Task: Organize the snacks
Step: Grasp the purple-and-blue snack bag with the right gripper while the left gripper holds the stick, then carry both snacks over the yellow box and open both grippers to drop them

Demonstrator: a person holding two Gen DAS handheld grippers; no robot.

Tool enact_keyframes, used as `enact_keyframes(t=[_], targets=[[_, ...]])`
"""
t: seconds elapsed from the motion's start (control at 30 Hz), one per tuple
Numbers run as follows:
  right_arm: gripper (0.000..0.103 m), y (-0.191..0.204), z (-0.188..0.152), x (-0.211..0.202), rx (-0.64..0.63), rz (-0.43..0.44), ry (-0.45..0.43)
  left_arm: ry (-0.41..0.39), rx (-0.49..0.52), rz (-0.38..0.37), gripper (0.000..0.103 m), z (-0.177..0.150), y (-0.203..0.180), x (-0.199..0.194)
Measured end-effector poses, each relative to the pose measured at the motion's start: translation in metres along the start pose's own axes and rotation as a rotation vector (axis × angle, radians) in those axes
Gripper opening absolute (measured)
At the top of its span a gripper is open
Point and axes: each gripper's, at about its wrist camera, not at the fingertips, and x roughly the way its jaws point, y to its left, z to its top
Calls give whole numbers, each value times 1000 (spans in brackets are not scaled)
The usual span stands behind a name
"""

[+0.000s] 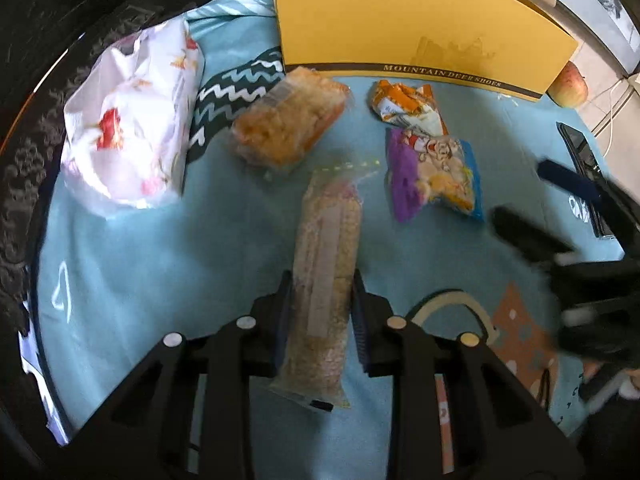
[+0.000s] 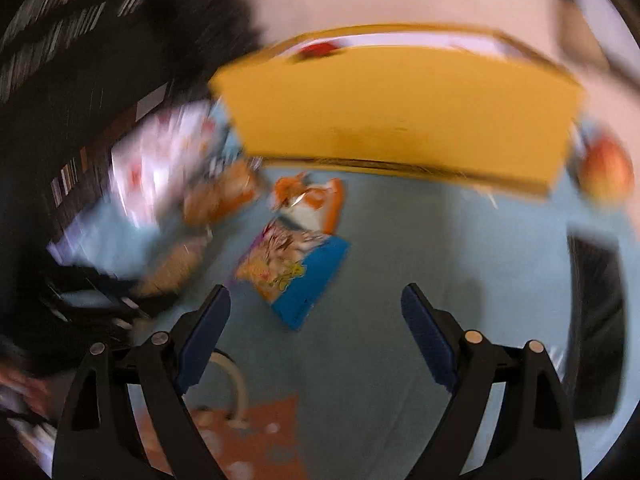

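Soft daylight, fisheye bending at edges, left view mildly blurred — right view heavily motion-smeared

Black gripper, blue pads, silver pins

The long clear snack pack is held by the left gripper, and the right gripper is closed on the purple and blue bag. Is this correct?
Not quite. The right gripper is open and empty; the purple and blue bag lies on the cloth beyond its fingers, as the right wrist view shows. The left gripper does hold the long clear snack pack.
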Motion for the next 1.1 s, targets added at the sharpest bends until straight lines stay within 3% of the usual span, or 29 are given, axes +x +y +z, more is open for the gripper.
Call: enact_keyframes(t=[0.07,0.23,0.33,0.4,0.5,0.83,1.0,1.1], targets=[[86,12,5,14,-124,-44,24,7,-19,-1,27,-3,-3,7],[77,12,21,38,-192,-30,44,-3,-41,-15,27,-3,-6,11],[59,18,26,47,-234,26,63,-3,-43,-17,27,-4,-7,10],[29,24,26,42,-255,48,68,-5,-42,-13,27,-4,-7,11],[15,22,24,26,-227,78,54,-9,-40,-3,27,-4,-9,12],[14,-34,6,-71,62,289,-99,-62,-34,-28,27,-6,-17,-15],[15,-57,11,-111,138,278,-223,-161,-24,-28,27,14,-25,-55],[15,-80,20,-126,209,211,-316,-233,-32,-44,27,37,-30,-82]])
